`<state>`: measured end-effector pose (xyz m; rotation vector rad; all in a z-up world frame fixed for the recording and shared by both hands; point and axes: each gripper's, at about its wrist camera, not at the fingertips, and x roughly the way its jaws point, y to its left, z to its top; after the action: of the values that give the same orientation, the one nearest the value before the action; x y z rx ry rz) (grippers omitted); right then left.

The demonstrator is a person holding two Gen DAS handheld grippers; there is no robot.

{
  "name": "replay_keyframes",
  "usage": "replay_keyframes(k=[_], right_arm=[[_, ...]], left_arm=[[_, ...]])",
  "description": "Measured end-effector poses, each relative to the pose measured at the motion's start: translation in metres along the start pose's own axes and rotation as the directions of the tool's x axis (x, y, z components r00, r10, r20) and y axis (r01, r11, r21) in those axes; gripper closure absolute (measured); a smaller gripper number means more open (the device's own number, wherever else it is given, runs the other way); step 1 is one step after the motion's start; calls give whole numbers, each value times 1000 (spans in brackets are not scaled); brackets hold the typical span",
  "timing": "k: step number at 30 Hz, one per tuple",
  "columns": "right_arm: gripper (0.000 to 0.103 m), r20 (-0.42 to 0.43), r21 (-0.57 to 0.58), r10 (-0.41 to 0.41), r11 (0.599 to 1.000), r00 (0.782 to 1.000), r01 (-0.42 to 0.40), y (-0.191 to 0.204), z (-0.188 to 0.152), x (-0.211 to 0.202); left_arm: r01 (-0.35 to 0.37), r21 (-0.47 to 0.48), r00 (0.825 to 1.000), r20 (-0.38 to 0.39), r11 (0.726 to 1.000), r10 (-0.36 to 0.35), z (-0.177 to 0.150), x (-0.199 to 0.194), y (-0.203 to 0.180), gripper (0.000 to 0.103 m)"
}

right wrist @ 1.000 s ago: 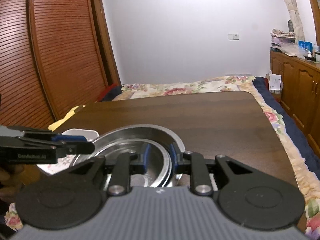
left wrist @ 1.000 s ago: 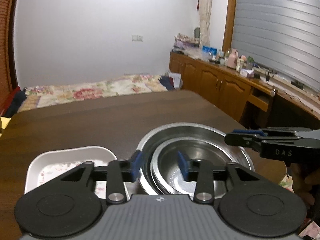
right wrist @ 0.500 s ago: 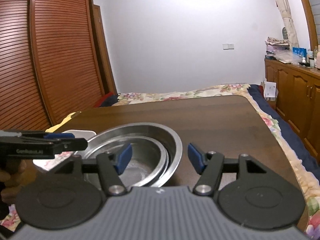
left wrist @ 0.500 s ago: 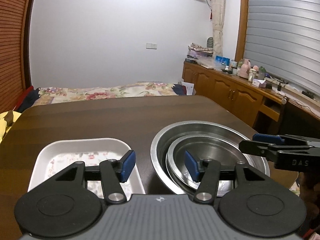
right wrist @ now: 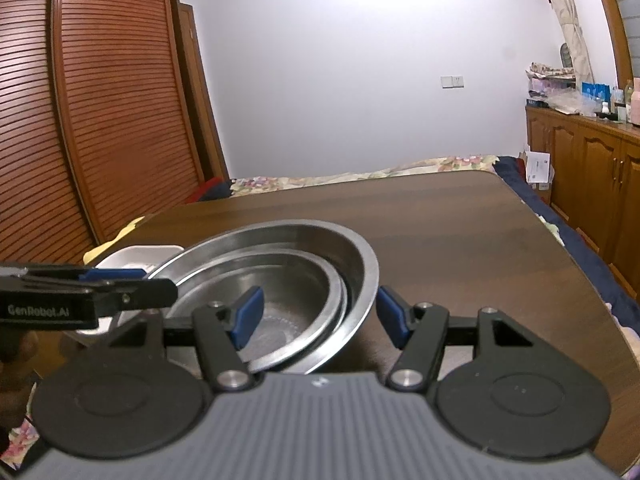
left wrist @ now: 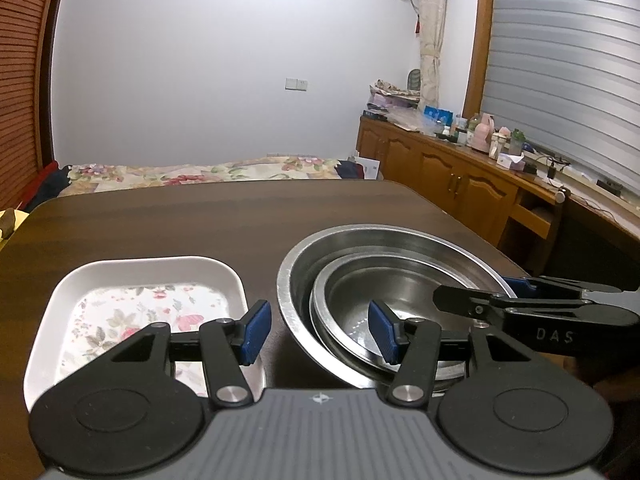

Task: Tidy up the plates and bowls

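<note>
On the dark wooden table [left wrist: 200,220], nested steel bowls [left wrist: 392,280] are set just beside a white floral tray [left wrist: 152,280], bare wood stretching beyond. Both the left gripper [left wrist: 320,330] and right gripper [right wrist: 318,314] are held spread, gripping nothing.

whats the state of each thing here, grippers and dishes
left gripper: open, holding nothing
right gripper: open, holding nothing
large steel bowl: upright on the table
small steel bowl: nested inside the large one, off-centre
white tray: flat on the table, beside the bowls
</note>
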<state>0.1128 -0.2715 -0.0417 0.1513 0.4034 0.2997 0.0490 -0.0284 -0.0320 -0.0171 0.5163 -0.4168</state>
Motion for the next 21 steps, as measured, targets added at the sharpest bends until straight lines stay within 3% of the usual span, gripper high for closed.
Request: replay_keyframes(k=[11, 21], right_arm=[[44, -7, 32, 5, 999, 1000, -5, 2, -5, 4], [64, -10, 60, 25, 998, 1000, -24, 0, -7, 6]], left_arm=[[12, -9, 1000, -15, 1000, -12, -3, 5, -1, 52], [13, -23, 1000, -16, 1000, -13, -5, 7, 0, 59]])
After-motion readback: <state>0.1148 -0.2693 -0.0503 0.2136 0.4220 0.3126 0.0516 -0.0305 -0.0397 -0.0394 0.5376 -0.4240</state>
